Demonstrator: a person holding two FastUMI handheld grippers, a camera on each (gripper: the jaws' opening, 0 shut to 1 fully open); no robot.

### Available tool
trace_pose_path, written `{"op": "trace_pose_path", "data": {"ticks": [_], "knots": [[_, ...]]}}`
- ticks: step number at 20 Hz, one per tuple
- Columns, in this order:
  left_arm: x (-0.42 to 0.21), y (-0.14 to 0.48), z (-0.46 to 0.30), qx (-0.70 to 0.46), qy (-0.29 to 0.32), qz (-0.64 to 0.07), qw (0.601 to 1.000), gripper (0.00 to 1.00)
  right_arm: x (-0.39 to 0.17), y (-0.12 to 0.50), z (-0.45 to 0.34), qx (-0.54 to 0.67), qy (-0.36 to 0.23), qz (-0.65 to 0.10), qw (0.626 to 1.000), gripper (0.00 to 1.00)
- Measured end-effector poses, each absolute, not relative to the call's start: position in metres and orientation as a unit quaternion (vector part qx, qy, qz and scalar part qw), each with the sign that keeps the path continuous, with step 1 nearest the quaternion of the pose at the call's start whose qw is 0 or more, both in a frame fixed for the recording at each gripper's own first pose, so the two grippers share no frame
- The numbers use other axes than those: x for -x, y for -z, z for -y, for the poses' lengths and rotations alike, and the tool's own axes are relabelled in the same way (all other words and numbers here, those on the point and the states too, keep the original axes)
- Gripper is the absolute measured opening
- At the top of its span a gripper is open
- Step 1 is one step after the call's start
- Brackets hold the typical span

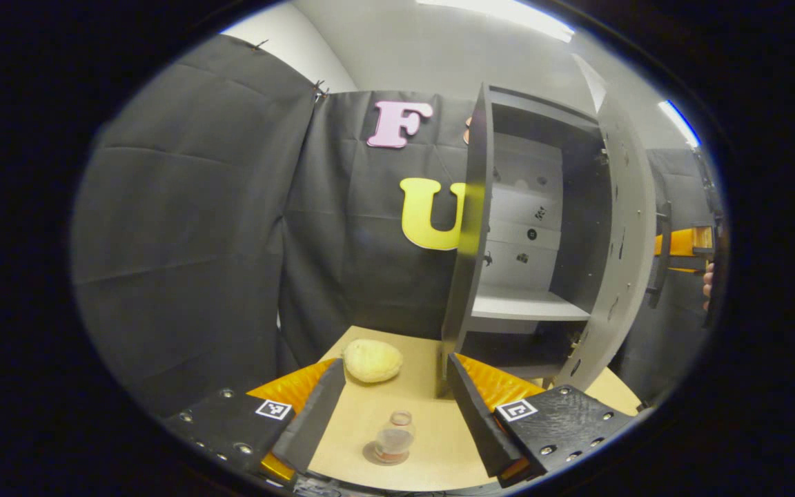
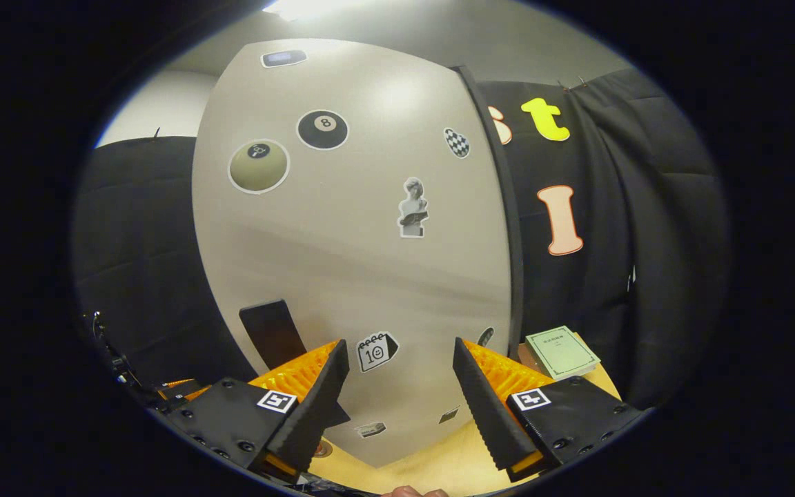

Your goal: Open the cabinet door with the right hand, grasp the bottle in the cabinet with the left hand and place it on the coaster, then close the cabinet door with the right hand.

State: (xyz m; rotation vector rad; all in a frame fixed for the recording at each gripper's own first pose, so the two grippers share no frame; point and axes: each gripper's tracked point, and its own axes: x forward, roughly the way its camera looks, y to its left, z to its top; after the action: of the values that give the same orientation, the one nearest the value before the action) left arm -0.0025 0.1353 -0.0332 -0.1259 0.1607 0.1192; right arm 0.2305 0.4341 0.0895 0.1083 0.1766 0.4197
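The bottle (image 1: 395, 436) stood on its coaster (image 1: 373, 455) between the spread, empty left claw (image 1: 396, 407). Ahead of the right claw (image 2: 401, 393), also spread and empty, cabinet door (image 2: 342, 262) stickers showed "8" and "10".

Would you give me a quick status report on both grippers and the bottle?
Left gripper open, empty. Right gripper open, facing the cabinet door. Bottle upright on the coaster; door open. Potato-like lump behind the bottle, apart.
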Motion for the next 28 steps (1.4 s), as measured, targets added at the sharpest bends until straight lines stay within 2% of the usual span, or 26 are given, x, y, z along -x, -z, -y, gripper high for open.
{"op": "trace_pose_path", "data": {"ticks": [3,8,18,21,28], "knots": [[0.0,0.035,-0.162,0.072,-0.068,-0.08,0.992,0.88,-0.236,-0.088,-0.467,-0.055,-0.23,-0.09,0.968,0.97],[-0.011,0.03,-0.16,0.066,-0.049,-0.072,0.994,0.89,-0.237,-0.088,-0.458,-0.016,-0.197,-0.073,0.977,0.97],[-0.054,-0.014,-0.098,0.018,0.02,-0.032,0.999,0.92,-0.235,-0.088,-0.349,-0.048,-0.072,-0.048,0.995,0.97],[-0.056,-0.04,-0.081,0.007,0.007,0.001,1.0,0.88,-0.237,-0.078,-0.297,-0.05,-0.041,-0.045,0.997,0.97],[-0.052,-0.047,0.002,0.07,0.001,-0.007,0.997,0.91,-0.248,-0.069,-0.218,-0.078,-0.022,-0.025,0.996,0.97]]}}
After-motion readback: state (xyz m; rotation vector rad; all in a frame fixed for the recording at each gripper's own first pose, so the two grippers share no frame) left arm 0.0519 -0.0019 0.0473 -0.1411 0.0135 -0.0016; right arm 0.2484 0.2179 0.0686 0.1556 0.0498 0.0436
